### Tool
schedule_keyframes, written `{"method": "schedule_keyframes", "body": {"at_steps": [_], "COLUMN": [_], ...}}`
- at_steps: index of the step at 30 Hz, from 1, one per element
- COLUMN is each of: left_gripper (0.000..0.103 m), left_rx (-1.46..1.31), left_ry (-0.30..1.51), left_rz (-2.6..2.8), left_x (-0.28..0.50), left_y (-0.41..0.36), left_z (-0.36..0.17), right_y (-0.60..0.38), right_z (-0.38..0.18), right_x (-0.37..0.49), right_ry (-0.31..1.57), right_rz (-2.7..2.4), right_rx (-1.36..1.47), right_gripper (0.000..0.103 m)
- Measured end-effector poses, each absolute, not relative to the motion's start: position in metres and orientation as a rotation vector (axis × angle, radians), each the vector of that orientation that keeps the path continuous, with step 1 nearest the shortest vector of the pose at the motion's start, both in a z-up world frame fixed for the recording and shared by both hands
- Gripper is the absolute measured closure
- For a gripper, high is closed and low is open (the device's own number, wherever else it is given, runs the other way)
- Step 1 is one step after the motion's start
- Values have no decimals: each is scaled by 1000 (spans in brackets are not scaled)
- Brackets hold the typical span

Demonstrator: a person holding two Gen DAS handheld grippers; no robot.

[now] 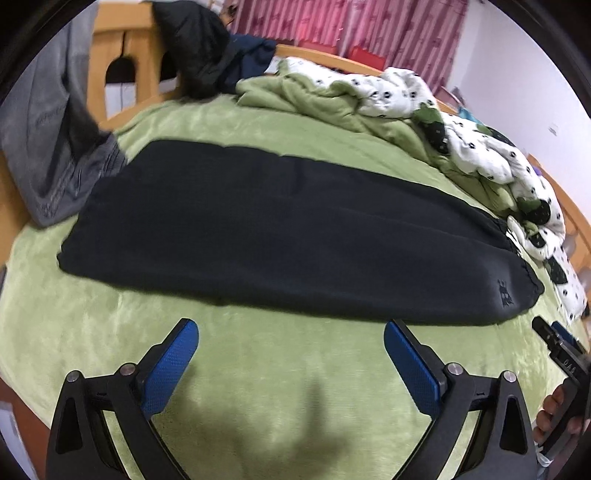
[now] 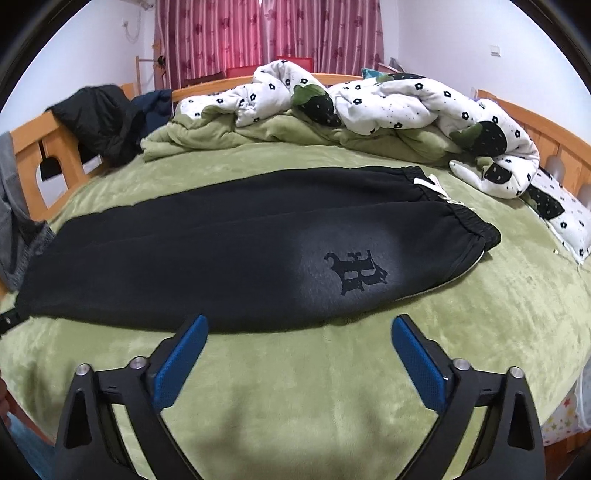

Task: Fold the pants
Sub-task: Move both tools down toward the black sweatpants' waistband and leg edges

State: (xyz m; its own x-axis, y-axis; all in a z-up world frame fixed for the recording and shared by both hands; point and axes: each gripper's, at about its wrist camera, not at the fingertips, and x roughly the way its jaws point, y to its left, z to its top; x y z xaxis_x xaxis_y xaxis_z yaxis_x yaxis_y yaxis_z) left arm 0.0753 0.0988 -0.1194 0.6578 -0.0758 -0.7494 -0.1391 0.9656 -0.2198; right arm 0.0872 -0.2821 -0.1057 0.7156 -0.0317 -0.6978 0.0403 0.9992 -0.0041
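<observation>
Your left claw [image 1: 291, 328] hangs spread wide over the fuzzy green blanket [image 1: 258, 387], its blue-padded fingers [image 1: 173, 365] holding nothing. Your right claw [image 2: 299, 325] gapes the same way, empty, over the same blanket. Just beyond both sets of fingertips lie the black fleece pants [image 2: 221, 251], already doubled leg over leg and stretched crosswise, a dark gothic emblem [image 2: 356, 271] facing up ahead of your right claw, the elastic waistband [image 2: 469, 221] farther to its right. Behind them sits a rumpled white floral-print quilt [image 2: 388, 99], then the wooden bed frame [image 2: 33, 147] and pink striped curtains [image 2: 266, 33].
</observation>
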Motion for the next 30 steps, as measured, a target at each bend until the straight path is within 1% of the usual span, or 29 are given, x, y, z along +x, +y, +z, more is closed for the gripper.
{"method": "schedule_keyframes", "body": {"at_steps": [2, 4, 7, 8, 12, 14, 17, 18, 20, 23, 24, 26, 29, 30], "left_gripper": [5, 11, 11, 11, 11, 11, 11, 11, 11, 11, 11, 11, 11, 11], "left_rx": [-285, -299, -304, -304, -323, -342, -373, -383, -406, -486, -506, -529, -559, -578], "left_ry": [862, 870, 891, 900, 909, 919, 934, 942, 961, 992, 996, 994, 966, 958], "left_rz": [55, 54, 56, 53, 79, 66, 45, 43, 32, -1, -8, -13, -6, 4], "left_x": [77, 79, 82, 85, 87, 87, 88, 89, 90, 91, 90, 89, 87, 87], "left_y": [110, 119, 128, 131, 139, 142, 143, 143, 144, 147, 148, 149, 155, 159], "left_z": [-126, -132, -137, -140, -146, -149, -155, -158, -164, -175, -178, -182, -184, -185], "right_y": [-284, -287, -293, -294, -296, -299, -302, -302, -303, -305, -307, -312, -319, -322], "right_z": [-111, -113, -113, -111, -111, -117, -135, -140, -145, -147, -148, -149, -150, -150], "right_x": [94, 97, 109, 114, 130, 134, 138, 138, 140, 139, 138, 138, 138, 138], "right_ry": [783, 792, 836, 841, 843, 848, 890, 904, 920, 906, 901, 900, 901, 899], "right_rz": [-77, -79, -48, -49, -45, -40, -18, -12, -4, -21, -27, -23, -28, -27], "right_rx": [-37, -40, -17, -20, -6, 22, 73, 85, 94, 89, 98, 120, 151, 162], "right_gripper": [11, 14, 19, 23, 24, 27, 29, 32, 34, 34, 35, 39, 41, 44]}}
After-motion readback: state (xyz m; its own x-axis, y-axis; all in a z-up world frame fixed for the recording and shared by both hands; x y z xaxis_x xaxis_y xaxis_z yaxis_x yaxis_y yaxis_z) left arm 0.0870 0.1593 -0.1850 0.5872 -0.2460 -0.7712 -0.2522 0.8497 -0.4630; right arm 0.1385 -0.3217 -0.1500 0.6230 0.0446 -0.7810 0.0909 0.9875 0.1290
